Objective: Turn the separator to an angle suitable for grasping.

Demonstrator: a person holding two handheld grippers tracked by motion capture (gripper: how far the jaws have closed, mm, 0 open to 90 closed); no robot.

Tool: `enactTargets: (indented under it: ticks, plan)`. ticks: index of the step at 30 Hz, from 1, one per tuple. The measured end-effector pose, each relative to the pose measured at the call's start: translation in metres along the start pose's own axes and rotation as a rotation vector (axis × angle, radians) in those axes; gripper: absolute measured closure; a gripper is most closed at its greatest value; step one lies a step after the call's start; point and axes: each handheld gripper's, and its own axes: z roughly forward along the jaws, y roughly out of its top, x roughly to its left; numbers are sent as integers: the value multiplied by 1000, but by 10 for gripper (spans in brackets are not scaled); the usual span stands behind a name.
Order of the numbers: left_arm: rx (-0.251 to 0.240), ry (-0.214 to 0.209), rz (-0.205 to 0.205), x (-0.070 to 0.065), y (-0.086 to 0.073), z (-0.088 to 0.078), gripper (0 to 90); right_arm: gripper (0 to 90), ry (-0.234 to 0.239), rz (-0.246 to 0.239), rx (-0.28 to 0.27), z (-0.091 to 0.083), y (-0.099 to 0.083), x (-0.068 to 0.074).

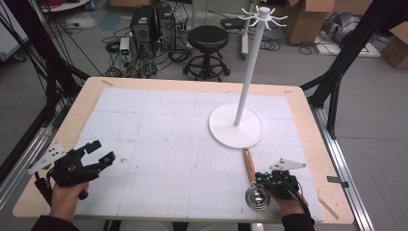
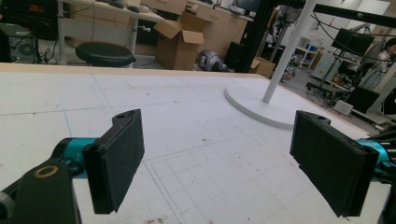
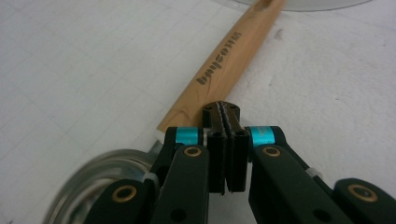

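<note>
The right gripper point(image 1: 263, 181) hangs low over the near right part of the white gridded mat point(image 1: 159, 130), its jaws clenched flat against each other with nothing between them, as the right gripper view shows. Just beyond and slightly to one side of those closed tips lies the ladle with a pale wooden handle and a shiny steel bowl point(image 3: 224, 60). Its bowl sits beside the gripper's body on the person's near side, and the handle runs away from the gripper toward the round white base of the tall white hook stand point(image 1: 235, 126), its far end touching or nearly touching that base. So the long axis runs almost in line with the jaws.

To my eye, the jaws would have to open and straddle the handle across its width.

The left gripper point(image 1: 101, 153) is released, jaws wide apart over bare mat, and well apart from the ladle; the right hand is plainly the nearer one.
</note>
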Motion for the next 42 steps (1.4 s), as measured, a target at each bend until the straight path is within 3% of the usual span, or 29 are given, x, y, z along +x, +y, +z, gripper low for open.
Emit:
enactTargets:
  ticks: [9,20,29,32,34,37,40,41,42]
  plan:
    - [-6,6,-9,1,0,-1,181,894,34,37,4,0,-1,7]
    - [-3,8,-7,2,0,-2,181,895,71,47,13,8,5,22]
    - [-6,7,-11,2,1,-2,181,894,75,4,16,22,18,34]
    - [-7,7,-10,3,1,-2,181,894,67,-10,-6,19,20,35]
    - [-7,9,-11,4,1,-3,181,894,86,-34,-86,10,23,37]
    - [-8,9,-12,4,1,-2,181,893,96,-44,-102,8,24,40]
    - [-6,7,-8,3,1,-3,181,757,117,-45,-152,3,25,38]
    - [-6,7,-6,3,1,-3,181,641,119,-42,-189,-3,25,37]
    - [-5,5,-5,3,1,-3,181,641,119,-42,-189,-3,25,37]
